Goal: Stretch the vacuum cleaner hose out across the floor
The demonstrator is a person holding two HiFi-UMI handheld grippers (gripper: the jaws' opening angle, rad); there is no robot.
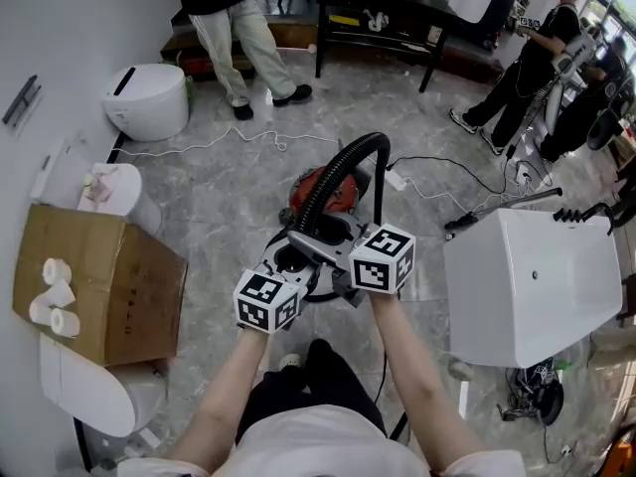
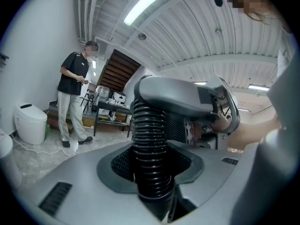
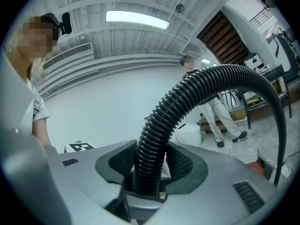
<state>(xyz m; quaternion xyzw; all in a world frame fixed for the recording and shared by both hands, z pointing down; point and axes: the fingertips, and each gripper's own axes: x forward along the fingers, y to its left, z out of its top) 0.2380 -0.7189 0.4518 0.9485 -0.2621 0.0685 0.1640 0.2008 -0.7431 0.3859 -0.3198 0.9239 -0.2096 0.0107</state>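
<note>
The black ribbed vacuum hose (image 1: 343, 162) rises in an arch above the red vacuum cleaner body (image 1: 333, 189) on the marble floor. In the head view both grippers are held up side by side in front of me. My left gripper (image 1: 290, 266) and my right gripper (image 1: 343, 249) each grip the hose near its grey handle end (image 1: 316, 246). In the left gripper view the hose (image 2: 150, 158) stands upright between the jaws of my left gripper (image 2: 151, 175), with the grey handle (image 2: 176, 96) above. In the right gripper view the hose (image 3: 157, 135) runs up from my right gripper (image 3: 149, 175) and curves over to the right.
A cardboard box (image 1: 104, 281) with paper rolls (image 1: 55, 294) is at the left, with a white toilet (image 1: 149, 97) behind it. A white tub (image 1: 537, 281) stands at the right. A white cable (image 1: 234, 137) and a black cable (image 1: 447, 167) lie on the floor. People (image 1: 234, 28) stand at the back near a black table (image 1: 388, 23).
</note>
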